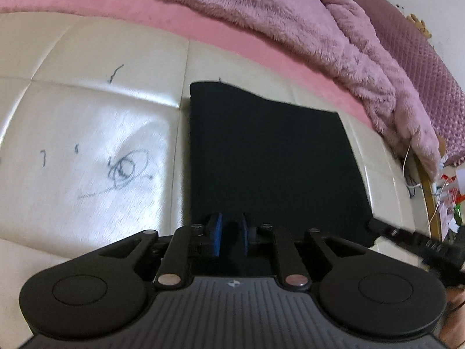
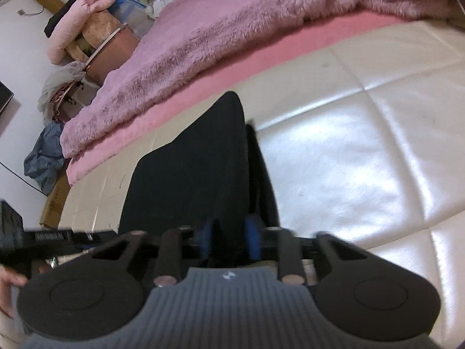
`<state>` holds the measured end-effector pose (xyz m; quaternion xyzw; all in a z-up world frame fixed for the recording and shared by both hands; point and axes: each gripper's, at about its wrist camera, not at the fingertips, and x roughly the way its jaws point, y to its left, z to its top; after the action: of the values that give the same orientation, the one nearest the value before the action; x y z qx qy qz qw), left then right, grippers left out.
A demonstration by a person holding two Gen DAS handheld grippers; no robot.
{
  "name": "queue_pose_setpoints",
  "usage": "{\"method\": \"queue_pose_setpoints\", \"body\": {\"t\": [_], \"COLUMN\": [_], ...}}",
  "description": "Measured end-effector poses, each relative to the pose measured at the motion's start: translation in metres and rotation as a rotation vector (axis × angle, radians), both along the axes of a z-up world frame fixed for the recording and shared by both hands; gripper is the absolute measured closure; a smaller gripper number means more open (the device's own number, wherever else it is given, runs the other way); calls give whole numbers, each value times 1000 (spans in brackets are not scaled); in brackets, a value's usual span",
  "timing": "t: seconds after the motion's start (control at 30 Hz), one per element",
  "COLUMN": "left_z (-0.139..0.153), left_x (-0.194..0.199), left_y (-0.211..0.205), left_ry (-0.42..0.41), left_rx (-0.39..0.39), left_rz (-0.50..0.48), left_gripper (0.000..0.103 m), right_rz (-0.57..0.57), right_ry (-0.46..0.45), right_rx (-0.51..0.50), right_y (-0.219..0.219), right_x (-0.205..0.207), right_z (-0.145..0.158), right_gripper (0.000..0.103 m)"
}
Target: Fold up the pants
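Observation:
The black pants [image 1: 270,157] lie folded into a flat rectangle on the cream quilted surface [image 1: 96,133]. My left gripper [image 1: 231,234] sits at the near edge of the pants, its blue pads close together with black cloth between them. In the right wrist view the pants [image 2: 197,168] hang or lift as a dark sheet toward the camera. My right gripper [image 2: 229,237] has its blue pads pinched on the near edge of that cloth. The other gripper shows at the right edge of the left view [image 1: 418,244] and at the left edge of the right view [image 2: 43,238].
A fluffy pink blanket [image 1: 319,29] and a pink sheet [image 1: 203,26] lie behind the pants. Ink scribbles [image 1: 125,171] mark the cream surface. A cluttered floor with a blue bag [image 2: 43,157], a cardboard box [image 2: 55,200] and pink cushions [image 2: 84,14] lies to the left.

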<state>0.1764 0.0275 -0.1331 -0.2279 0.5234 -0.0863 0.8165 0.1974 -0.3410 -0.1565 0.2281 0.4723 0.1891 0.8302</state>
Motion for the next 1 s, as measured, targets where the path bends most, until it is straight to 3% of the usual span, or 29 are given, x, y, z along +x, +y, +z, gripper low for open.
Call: {"method": "queue_pose_setpoints", "body": {"t": [0.2,0.33,0.47,0.7,0.77,0.8,0.93,1.0], "left_z": [-8,-21,-28,-21,-11,-6,8,10], "left_x": [-6,-8,-9,-6,-5,-3,18,33], "left_y": [2,3,1,0,4,8,16,16], "left_ry": [0,32,27,26,-18,-41,-112,-128], "left_rx": [43,40,44,68,55,51,49,55], "left_rz": [-28,-23,-31,-69,-72,-64,-21,2], "left_gripper": [97,100,99,99,99,97,97,97], "right_rz": [24,-10,-43,-14,-7,-2,7,24], "right_ry": [-138,-13,49,66,49,25,-80,-133], "right_rx": [-42,-139,-173,-217,-231,-244,-279,-271], "right_y": [15,10,11,17,12,9,9,15], "right_x": [-11,-4,-4,5,4,4,14,27], "right_z": [43,8,-26,-33,-26,-19,7,16], "right_gripper": [102,103,103,97,82,81,81,88]}}
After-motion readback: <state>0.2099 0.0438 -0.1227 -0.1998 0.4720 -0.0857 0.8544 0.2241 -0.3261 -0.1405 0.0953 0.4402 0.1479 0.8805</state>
